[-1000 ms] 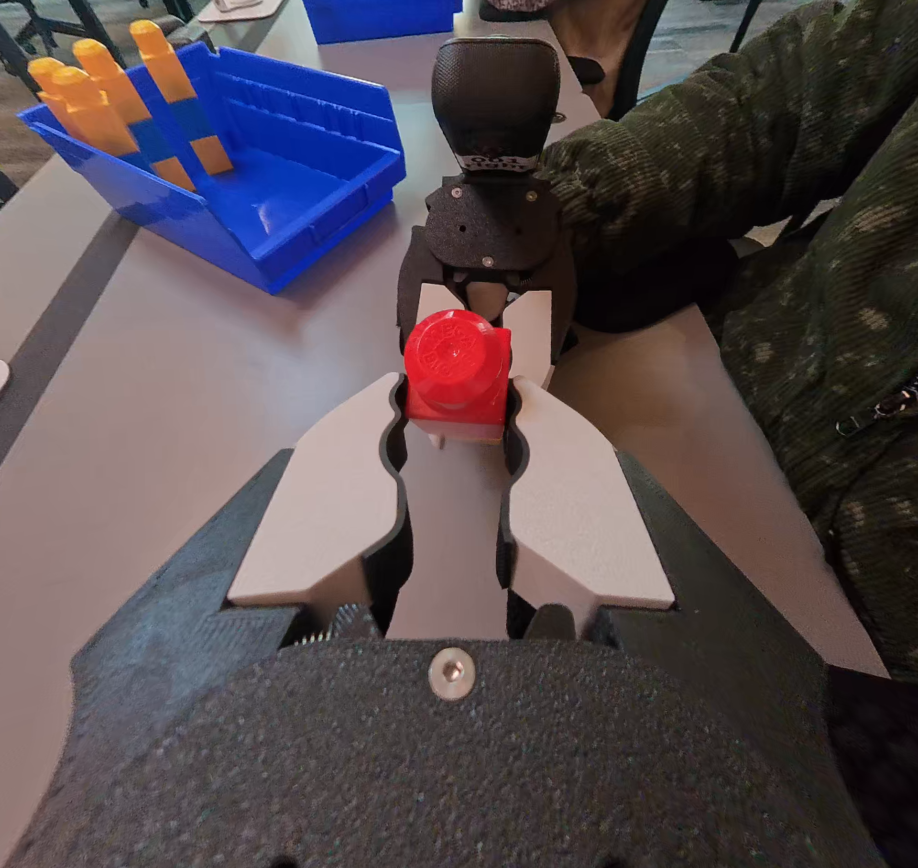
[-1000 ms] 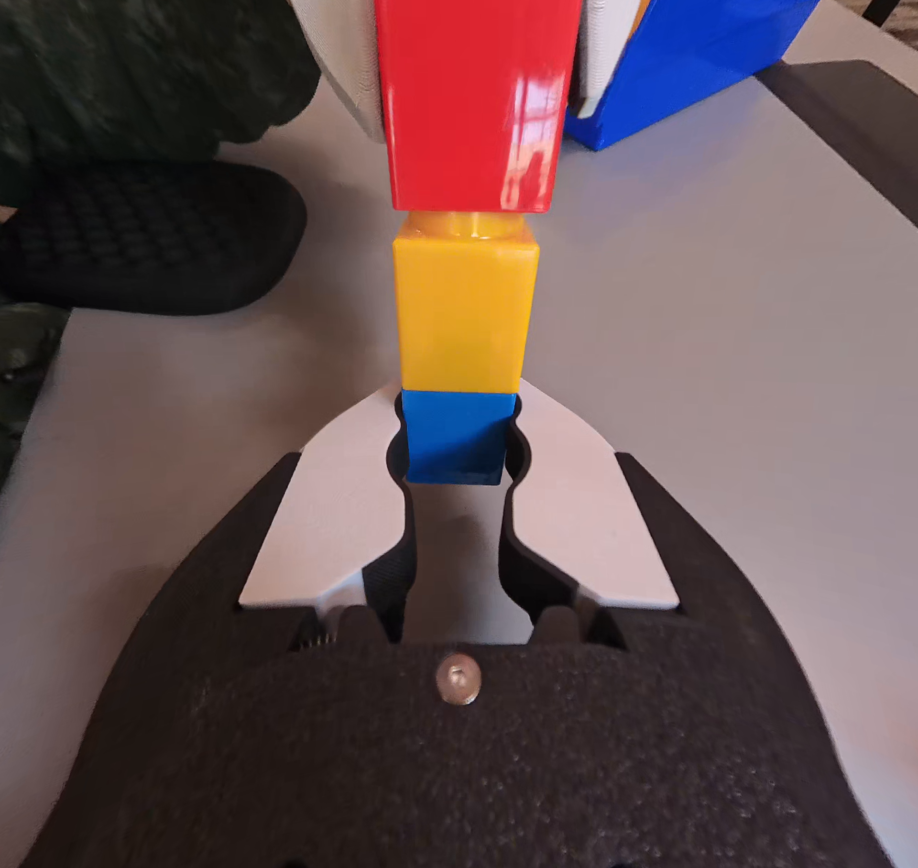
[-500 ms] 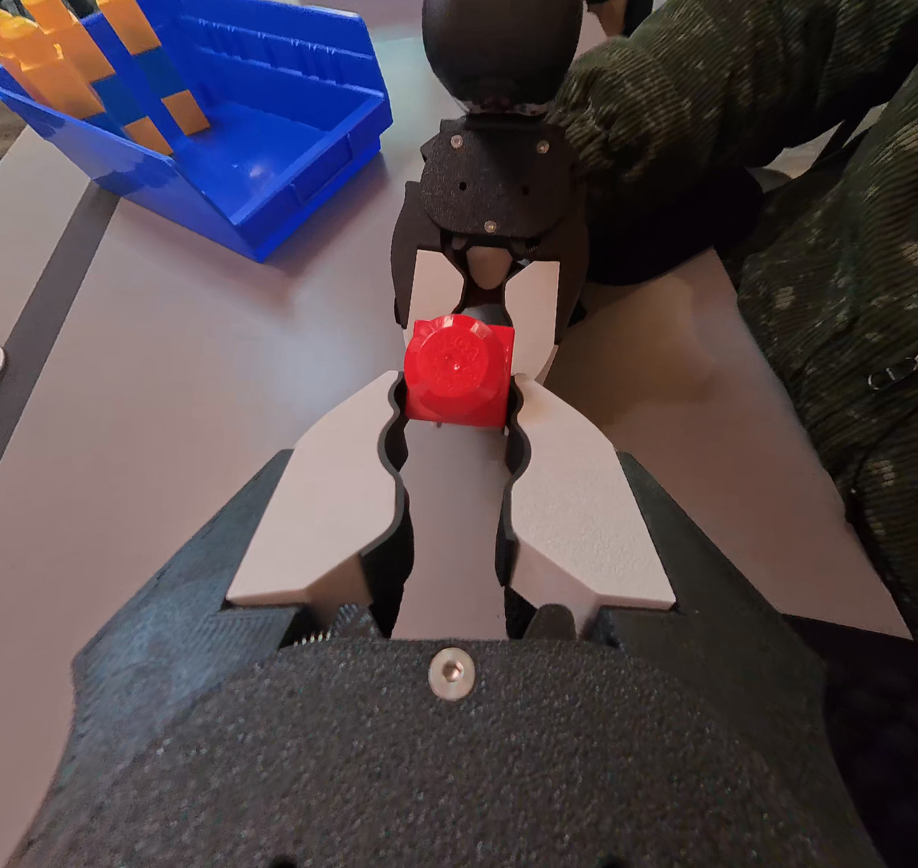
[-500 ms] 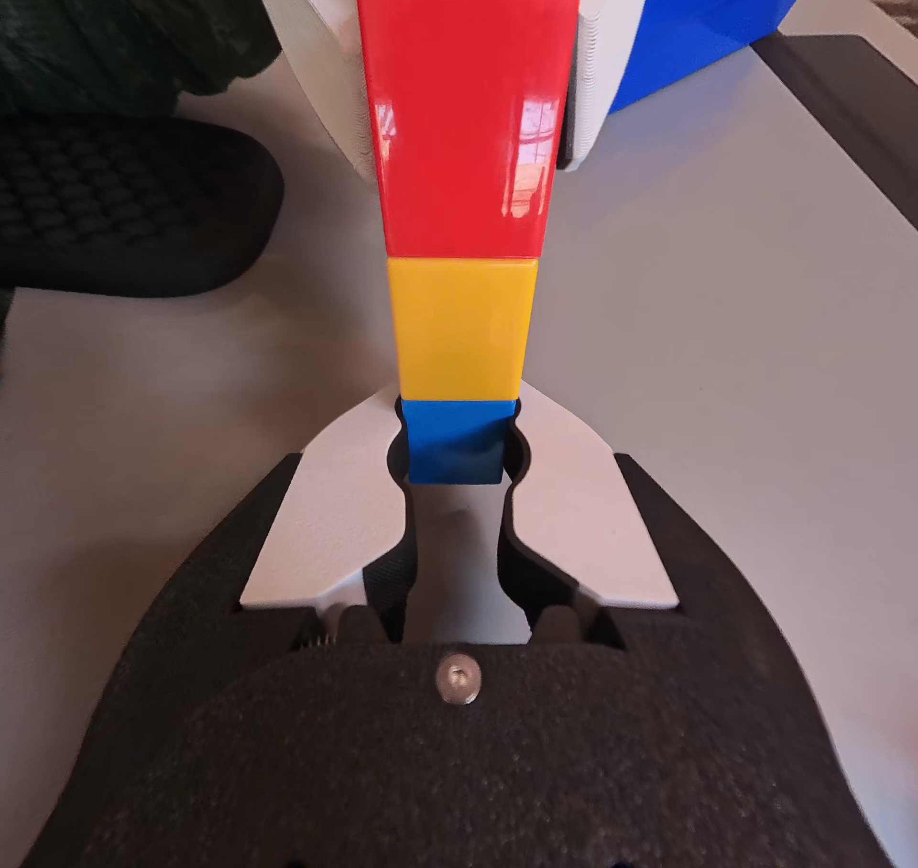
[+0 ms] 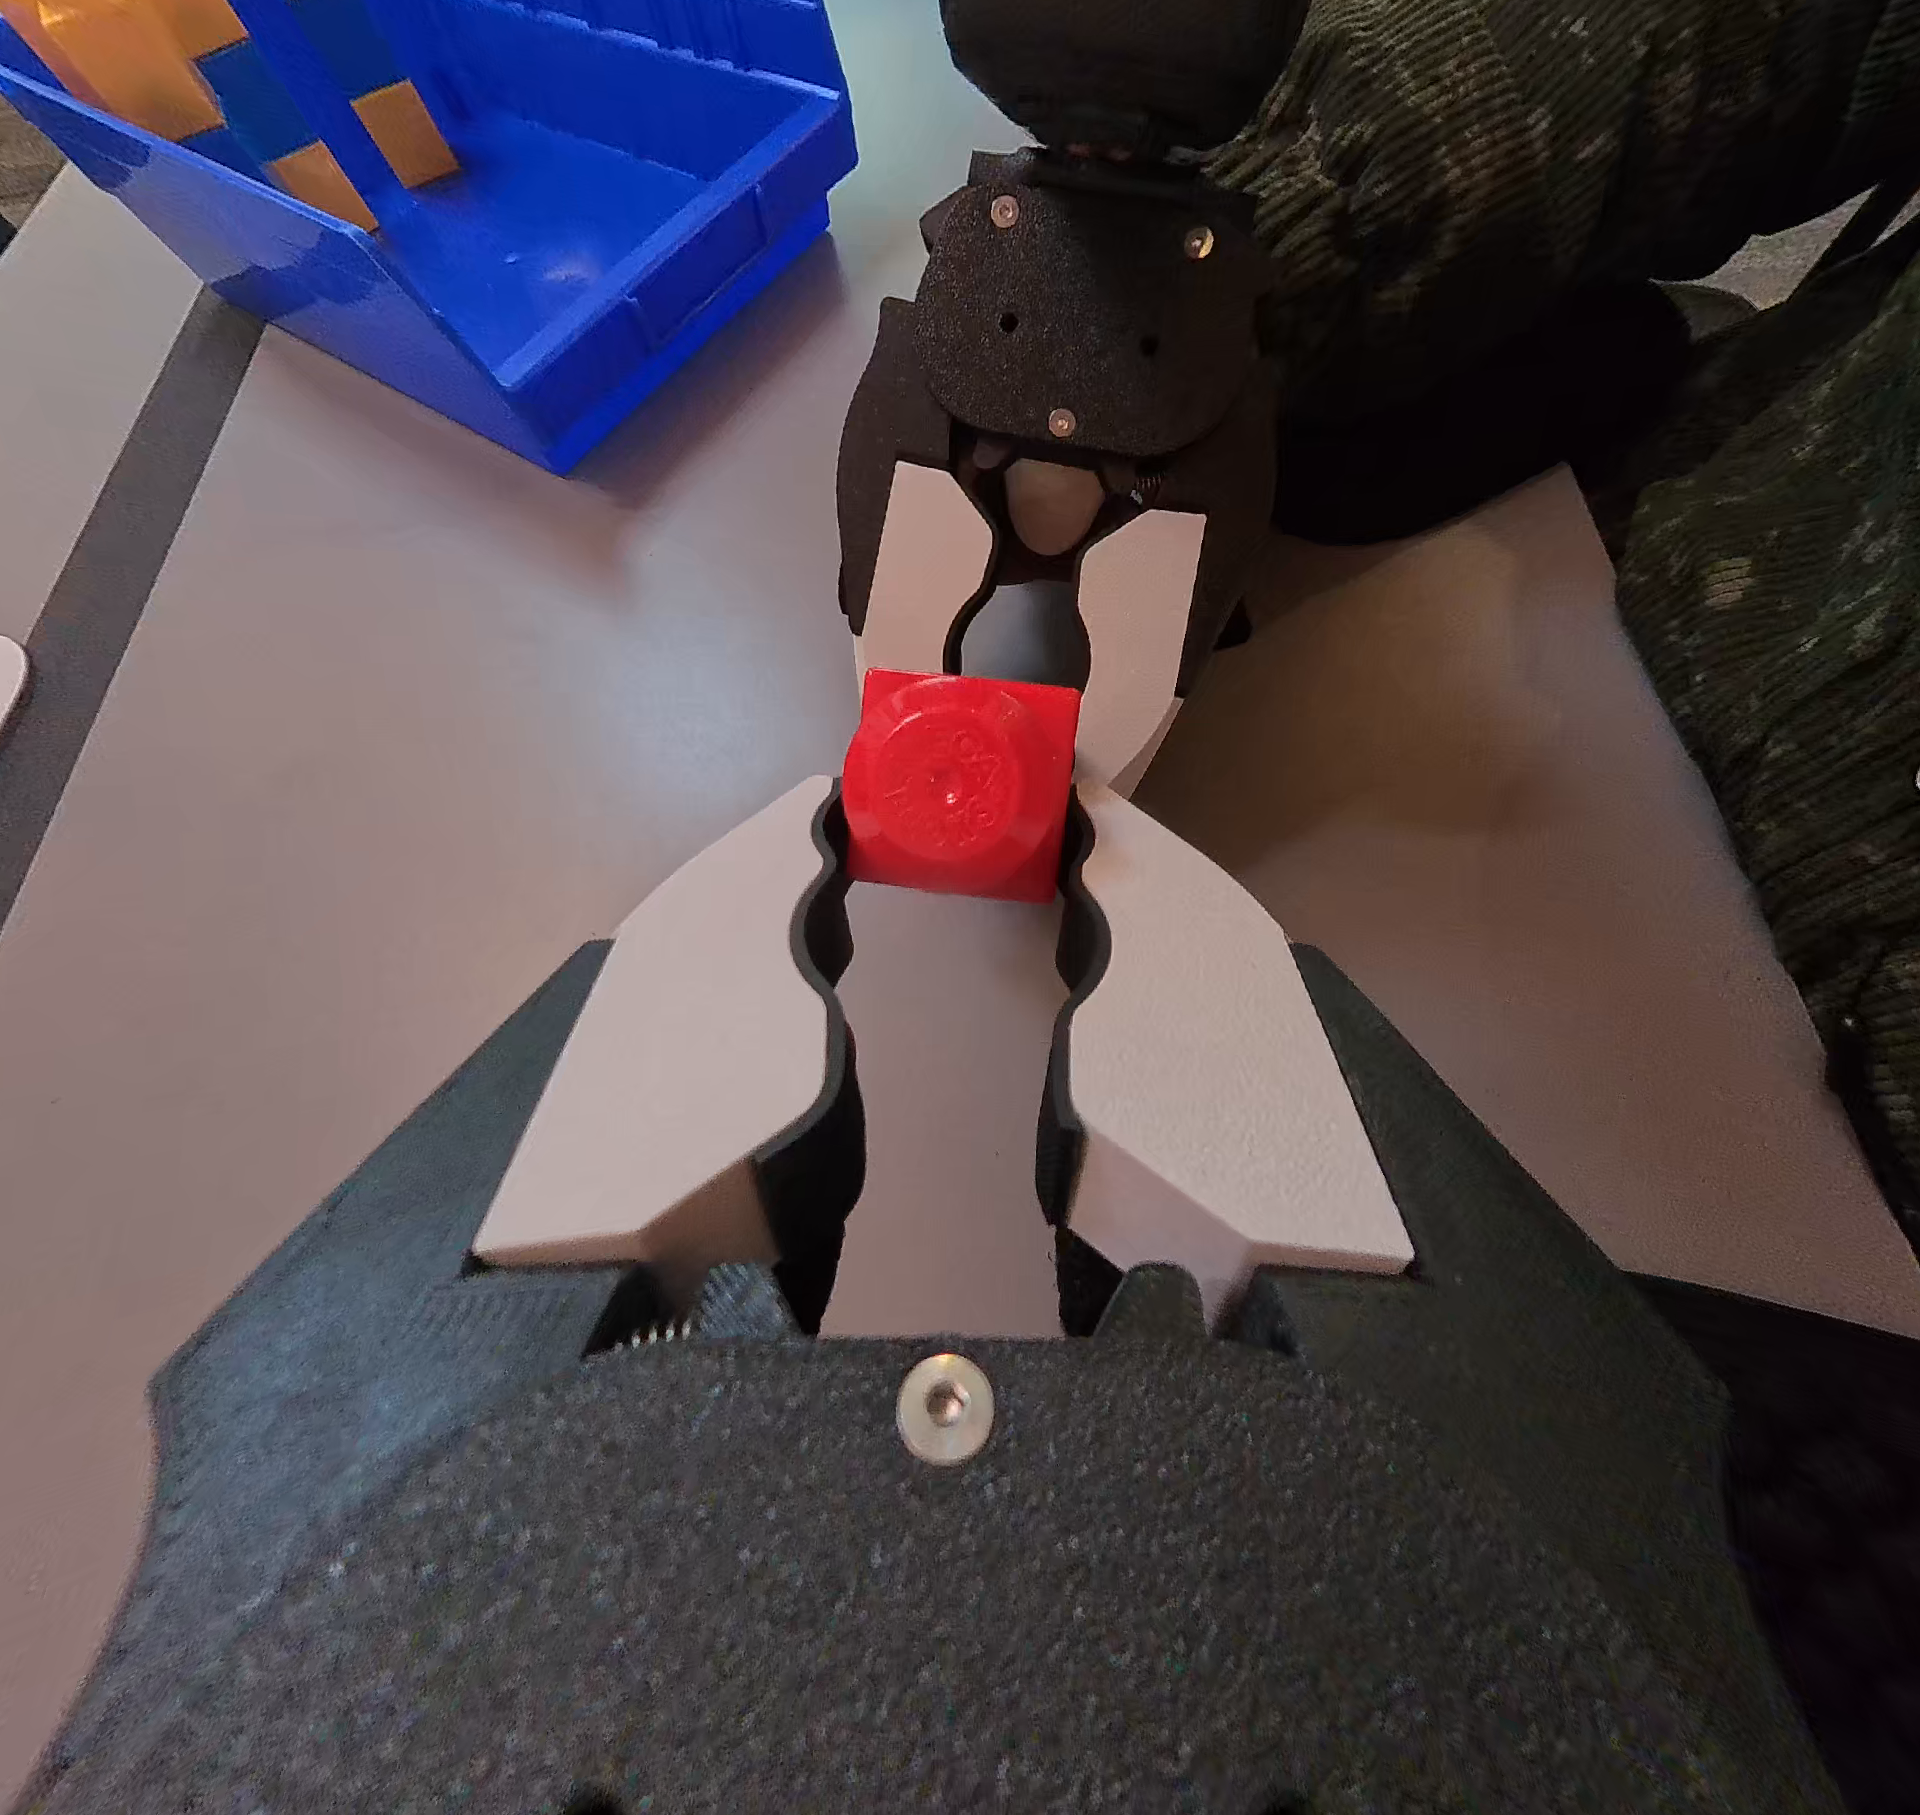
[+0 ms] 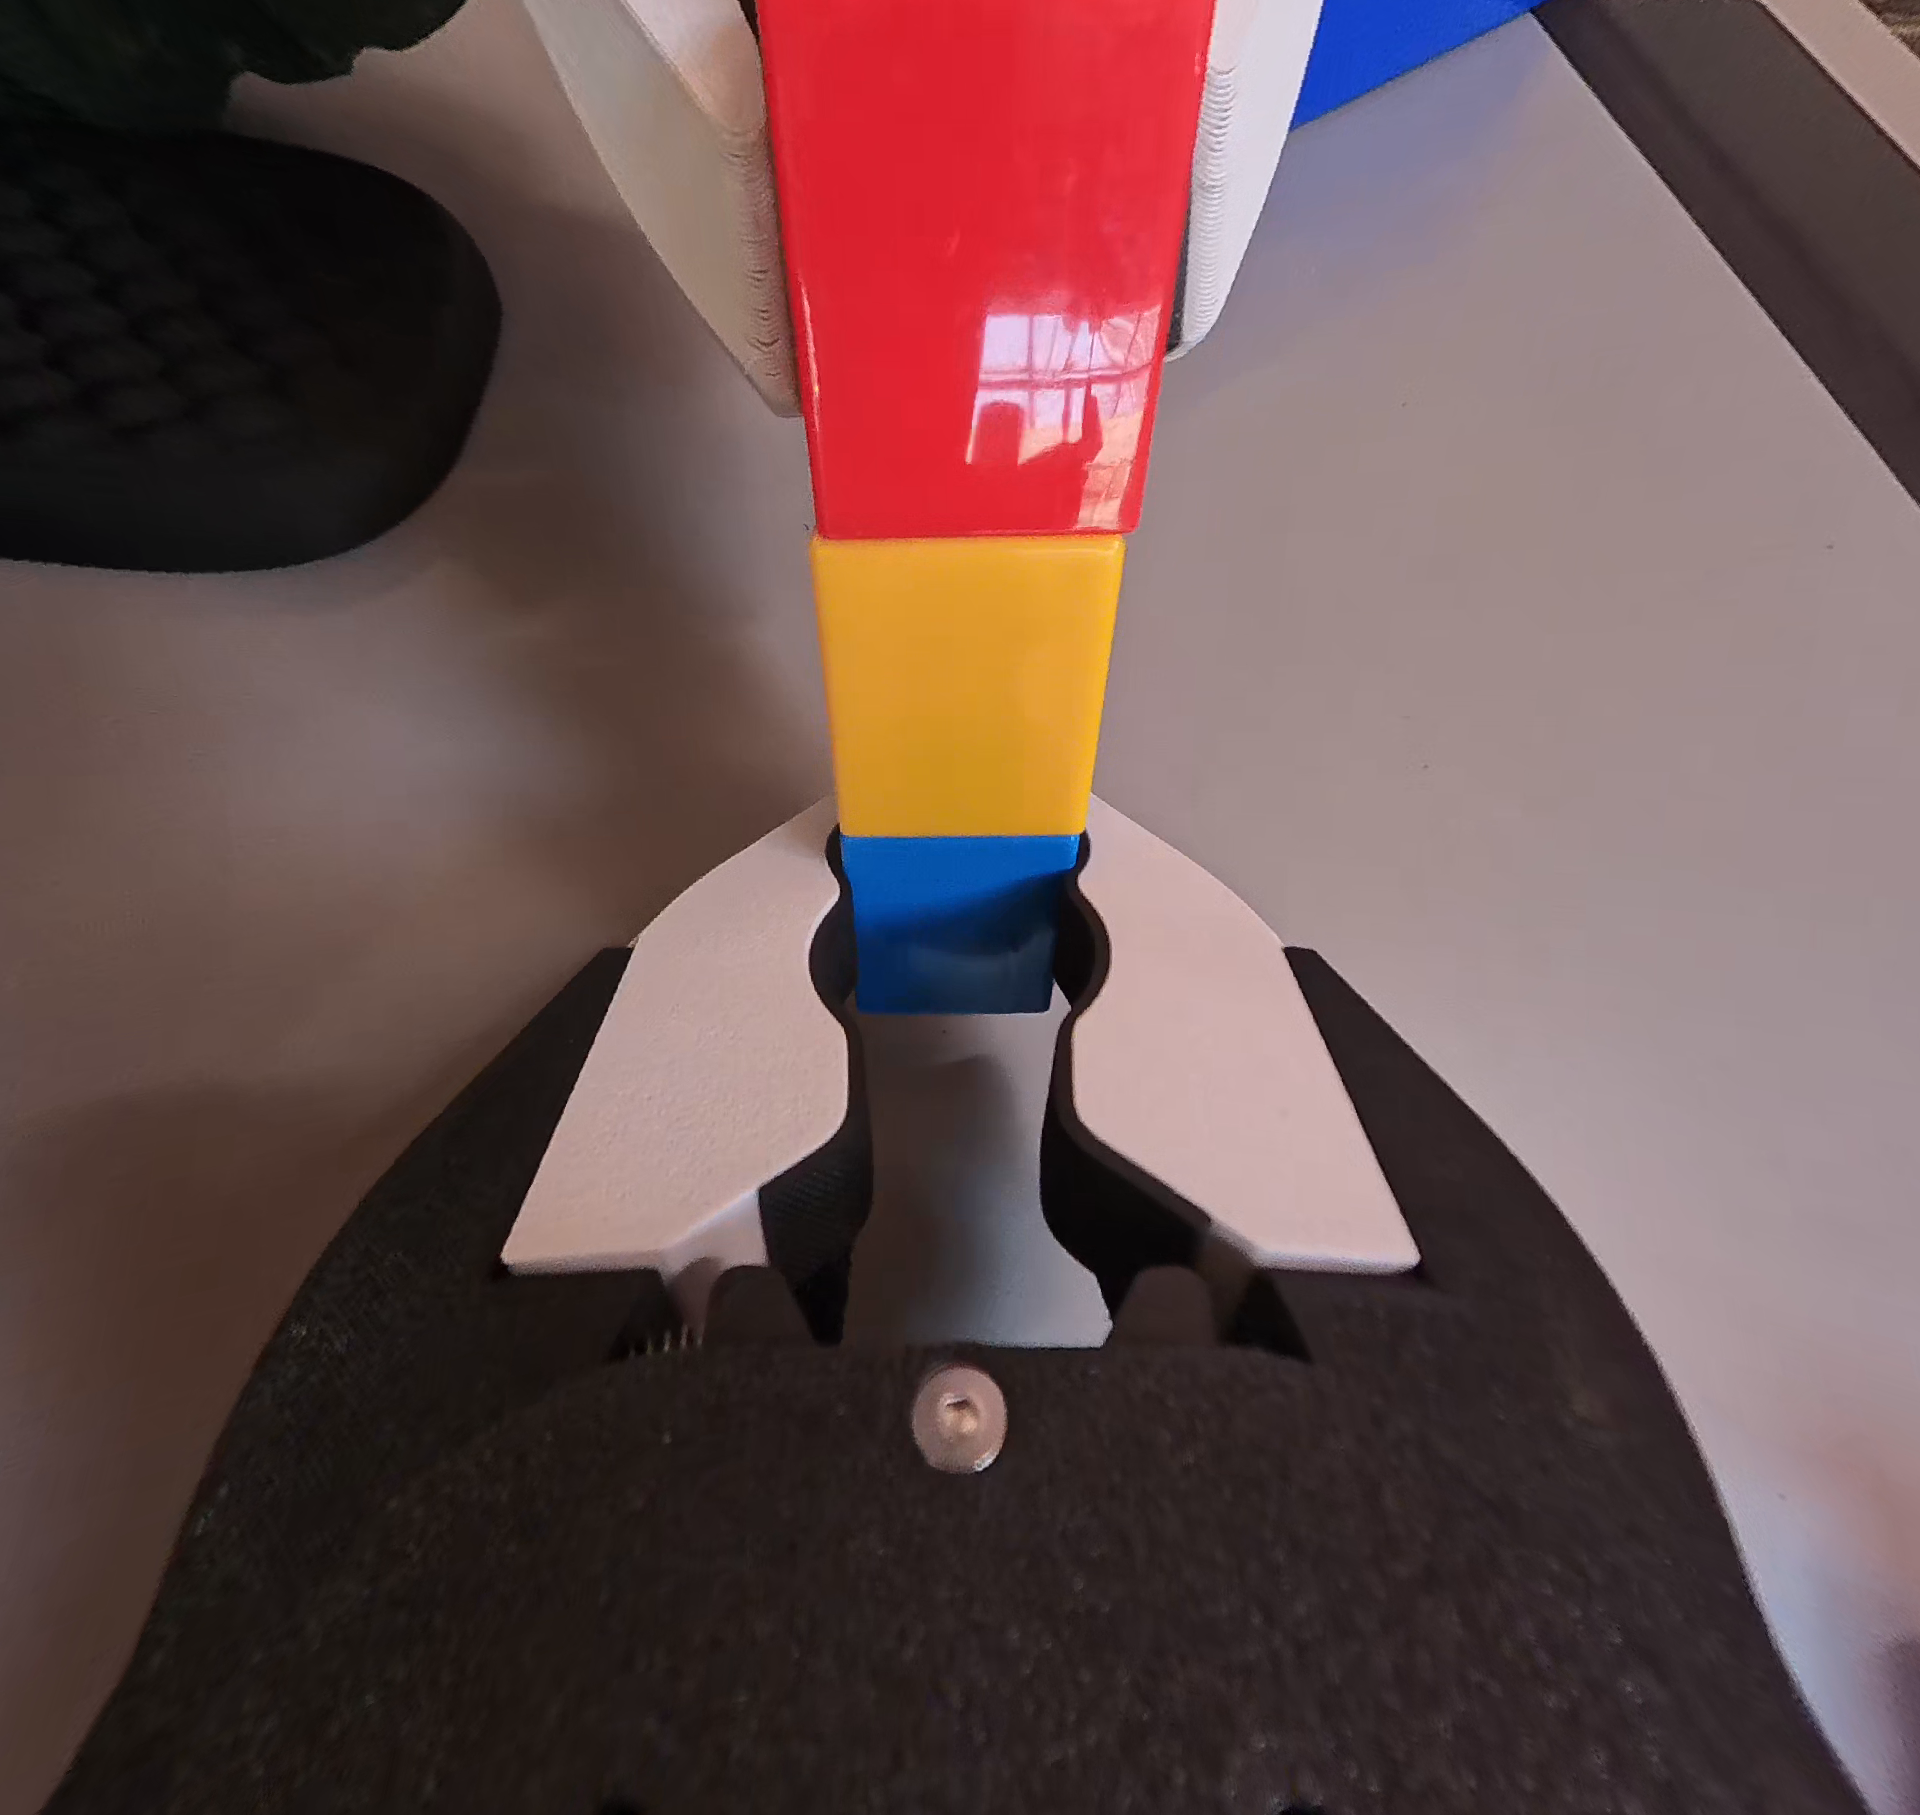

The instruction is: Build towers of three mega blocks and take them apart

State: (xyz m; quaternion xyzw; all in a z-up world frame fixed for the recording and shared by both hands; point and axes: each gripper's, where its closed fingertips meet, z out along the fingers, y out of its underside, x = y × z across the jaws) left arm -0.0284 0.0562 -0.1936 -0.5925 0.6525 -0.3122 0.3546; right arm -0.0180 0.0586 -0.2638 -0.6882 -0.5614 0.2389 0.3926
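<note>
L gripper [image 5: 956, 809] grips red block [image 5: 956, 794]; R gripper [image 6: 956, 918] grips blue block [image 6: 951, 924]. Table [image 5: 416, 726] bare both sides. Only R view shows yellow block [image 6: 966, 685].

Pretty bright and even overall, soft daylight-ish, with a window-shaped glare patch sitting on the glossy red block [image 6: 982, 238] and a small shine inside the blue bin [image 5: 488, 207]. Soft-edged shadows only, spreading on the grey tabletop [image 5: 436, 685] under the bin and beside the dark sleeve [image 5: 1558, 134], plus a faint one left of the tower in the right wrist view. Heavy fisheye stretch toward the edges, sharp around the white fingers [image 6: 727, 1069] and a bit mushy in the far corners and on the close-up black housing.
</note>
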